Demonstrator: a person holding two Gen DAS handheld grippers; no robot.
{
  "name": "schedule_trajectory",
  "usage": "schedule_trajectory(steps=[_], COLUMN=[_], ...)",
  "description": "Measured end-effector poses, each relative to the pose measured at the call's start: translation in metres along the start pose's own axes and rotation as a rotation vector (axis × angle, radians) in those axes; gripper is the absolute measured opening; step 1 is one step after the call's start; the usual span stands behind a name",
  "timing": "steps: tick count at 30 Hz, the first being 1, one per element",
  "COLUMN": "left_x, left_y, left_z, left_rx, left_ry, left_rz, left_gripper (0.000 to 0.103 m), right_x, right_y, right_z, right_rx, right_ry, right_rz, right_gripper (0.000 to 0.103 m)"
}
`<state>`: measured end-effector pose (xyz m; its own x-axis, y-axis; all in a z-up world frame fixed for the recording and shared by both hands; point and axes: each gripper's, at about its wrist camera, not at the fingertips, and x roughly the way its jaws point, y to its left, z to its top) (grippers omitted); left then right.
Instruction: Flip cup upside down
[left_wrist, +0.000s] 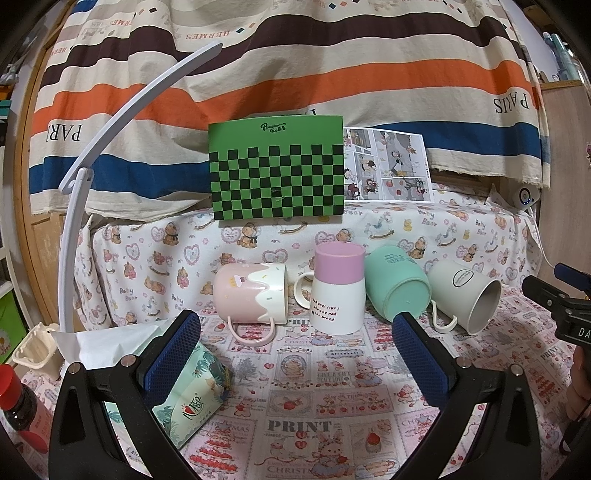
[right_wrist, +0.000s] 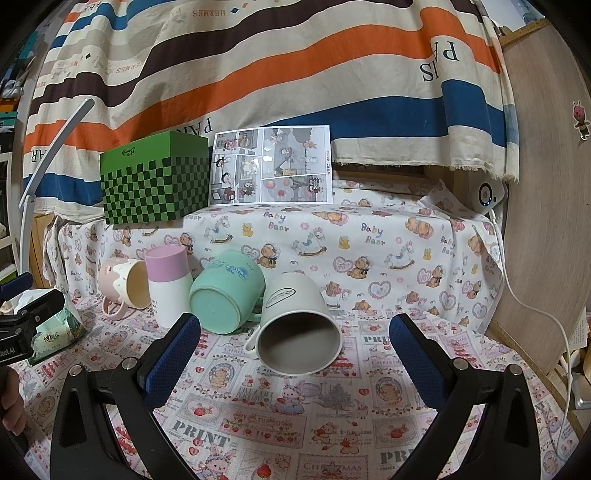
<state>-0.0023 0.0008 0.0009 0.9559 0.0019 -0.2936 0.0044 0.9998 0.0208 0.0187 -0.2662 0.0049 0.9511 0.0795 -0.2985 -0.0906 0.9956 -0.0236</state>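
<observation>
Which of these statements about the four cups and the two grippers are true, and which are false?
1. The pink and white cup stands upside down. True.
2. The grey cup stands upright. False: it lies on its side, mouth toward the right wrist camera.
3. The left gripper holds the teal cup. False: its jaws are open and hold nothing.
4. The right gripper has open jaws. True.
5. The green checkered box is behind the cups. True.
6. The pink drip cup stands on its base. False: it lies on its side.
</observation>
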Motion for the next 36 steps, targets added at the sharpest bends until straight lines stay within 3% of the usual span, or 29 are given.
schedule_trajectory(steps=[29, 33, 36], left_x=[0.001, 0.001, 0.001], left_y=[0.000, -0.002, -0.002], left_z=[0.000, 0.001, 0.000], left_rx=[0.001, -0.001, 0.000], left_ry=[0.000, 0.001, 0.000], left_rz=[0.000, -0.001, 0.000], left_gripper=[0.103, 0.103, 0.103], right_x=[-0.004, -0.002, -0.012], right_y=[0.002, -0.002, -0.018], right_z=[0.001, 0.002, 0.023], right_rx=[0.000, -0.025, 0.061], right_ry=[-0.001, 0.018, 0.015], right_rz=[0.002, 0.019, 0.072], right_gripper=[0.103, 0.103, 0.103])
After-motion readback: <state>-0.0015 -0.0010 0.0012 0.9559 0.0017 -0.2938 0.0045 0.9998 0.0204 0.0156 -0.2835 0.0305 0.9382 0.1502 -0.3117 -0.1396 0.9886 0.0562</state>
